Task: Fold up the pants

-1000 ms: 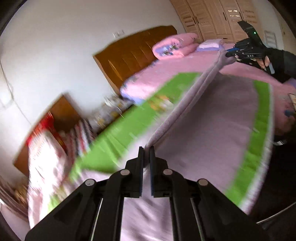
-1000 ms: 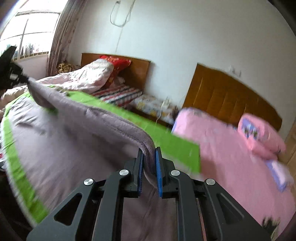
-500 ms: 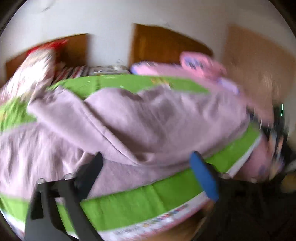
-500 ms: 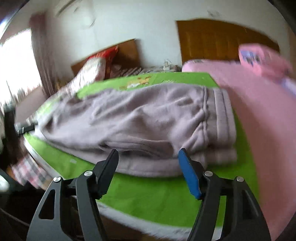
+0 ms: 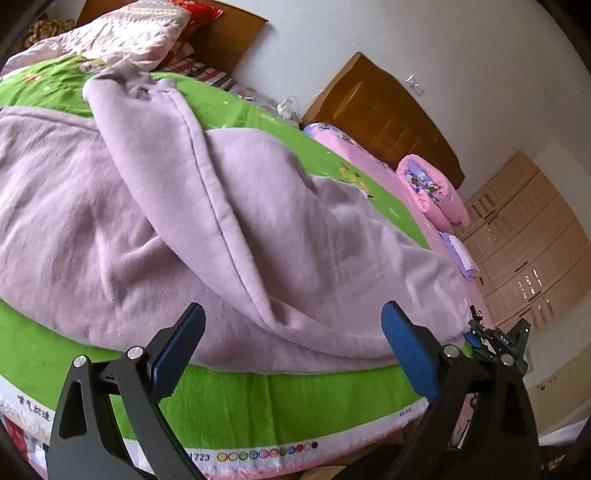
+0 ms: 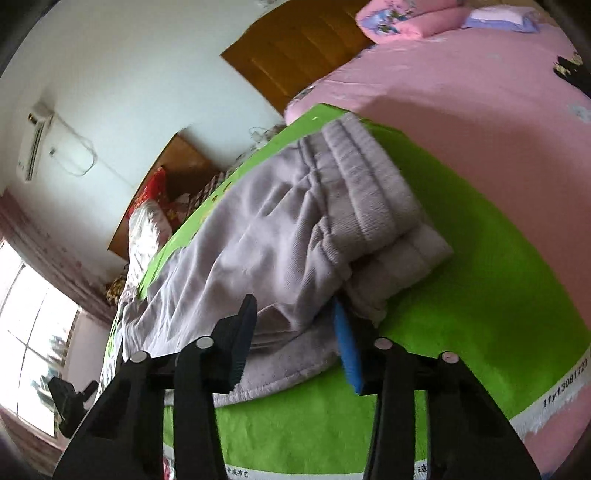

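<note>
The pants (image 5: 229,221) lie spread on the green blanket (image 5: 280,402), one pair, lilac fleece, already doubled so one leg lies over the other. Their long axis runs along the blanket's near edge, side to side in front of the left gripper (image 5: 291,343). The ribbed waistband (image 6: 369,184) is at the end toward the pink bed (image 6: 480,92), and the leg ends reach toward the quilted pillow (image 5: 122,29) at the far end of the blanket, where one cuff looks bunched.

The left gripper sits just off the blanket's near edge facing the middle of the legs, its fingers spread wide and empty. The right gripper (image 6: 295,332) is at the waistband end, its fingers partly apart with the fabric's edge lying between them; I cannot tell for certain whether the blue pad (image 6: 347,350) touches the cloth, but nothing is clamped. It also shows small at the right of the left view, beside the pants' near corner.

My judgement: the next fold runs end to end along that long axis, so the right gripper, nearer the waistband, is placed to take that end, while the left is nearer the legs.

Count: one pair of pants, one green blanket, two grippers, two wooden headboards (image 5: 384,114), one pink pillow (image 5: 432,192), one wardrobe (image 5: 528,236).
</note>
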Action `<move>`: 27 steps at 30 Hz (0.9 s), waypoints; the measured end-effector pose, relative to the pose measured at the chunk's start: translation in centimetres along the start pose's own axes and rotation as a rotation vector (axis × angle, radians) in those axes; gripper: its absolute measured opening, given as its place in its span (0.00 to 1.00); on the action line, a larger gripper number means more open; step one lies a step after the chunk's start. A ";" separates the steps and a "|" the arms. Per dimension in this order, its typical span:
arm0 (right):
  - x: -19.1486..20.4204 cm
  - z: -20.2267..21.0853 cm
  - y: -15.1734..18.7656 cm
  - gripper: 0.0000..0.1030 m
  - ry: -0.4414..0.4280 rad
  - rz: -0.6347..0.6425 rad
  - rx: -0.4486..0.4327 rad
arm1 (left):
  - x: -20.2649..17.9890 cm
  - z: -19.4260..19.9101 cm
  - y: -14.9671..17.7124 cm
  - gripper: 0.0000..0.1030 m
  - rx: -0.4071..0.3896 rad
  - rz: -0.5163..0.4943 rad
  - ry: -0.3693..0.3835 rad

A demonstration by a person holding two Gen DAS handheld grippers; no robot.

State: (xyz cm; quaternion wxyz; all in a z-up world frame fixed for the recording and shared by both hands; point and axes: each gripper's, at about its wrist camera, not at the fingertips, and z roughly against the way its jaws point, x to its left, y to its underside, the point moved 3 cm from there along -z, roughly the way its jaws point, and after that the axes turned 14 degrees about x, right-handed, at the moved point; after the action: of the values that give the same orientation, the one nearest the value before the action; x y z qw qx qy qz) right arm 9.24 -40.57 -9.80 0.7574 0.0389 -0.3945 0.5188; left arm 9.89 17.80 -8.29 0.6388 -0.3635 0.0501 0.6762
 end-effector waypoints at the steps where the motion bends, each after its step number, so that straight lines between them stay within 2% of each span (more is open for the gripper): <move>1: -0.2 -0.1 -0.1 0.36 -0.003 -0.009 -0.002 | 0.2 -0.3 -0.1 0.93 0.005 0.010 0.002; 5: 0.3 -0.5 0.2 0.36 0.032 -0.006 -0.008 | 0.7 -1.1 -0.4 0.93 0.021 0.046 -0.023; 7: 0.3 -0.7 0.4 0.23 0.071 -0.001 -0.007 | 0.6 -1.1 -0.5 0.93 0.027 0.045 -0.031; 10: -0.1 -0.8 0.2 0.18 0.079 -0.009 -0.011 | 0.2 -1.5 -0.8 0.92 0.039 0.040 -0.063; 13: 0.1 -1.0 0.3 0.18 0.098 0.008 -0.009 | -0.2 -2.1 -1.3 0.85 0.058 0.045 -0.123; 16: 0.2 -1.1 0.4 0.18 0.113 0.022 -0.015 | -0.5 -2.9 -1.7 0.59 0.093 0.039 -0.223; 17: 0.3 -1.1 0.5 0.18 0.117 0.024 -0.019 | -0.6 -3.1 -1.9 0.42 0.103 0.025 -0.287; 18: 0.3 -1.1 0.5 0.18 0.117 0.022 -0.023 | -0.6 -3.3 -1.9 0.28 0.110 0.024 -0.298; 20: 0.2 -1.2 0.6 0.18 0.118 0.020 -0.030 | 0.2 -3.2 -2.0 0.15 0.104 0.047 -0.286; 21: 0.3 -1.2 0.6 0.17 0.124 0.030 -0.032 | 0.6 -3.0 -2.1 0.10 0.100 0.052 -0.263; 23: 0.7 -1.0 0.4 0.11 0.131 0.054 -0.036 | 0.8 -2.0 -2.4 0.07 0.066 0.049 -0.183; 27: 2.9 2.1 -0.7 0.09 0.054 0.095 -0.127 | -1.7 2.3 -3.8 0.07 -0.057 -0.036 -0.131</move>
State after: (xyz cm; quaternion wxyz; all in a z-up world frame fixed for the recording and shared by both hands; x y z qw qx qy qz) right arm 9.12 -39.67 -6.27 0.7434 -0.0422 -0.4073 0.5288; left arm 12.17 18.31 -4.17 0.6422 -0.3372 -0.0176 0.6881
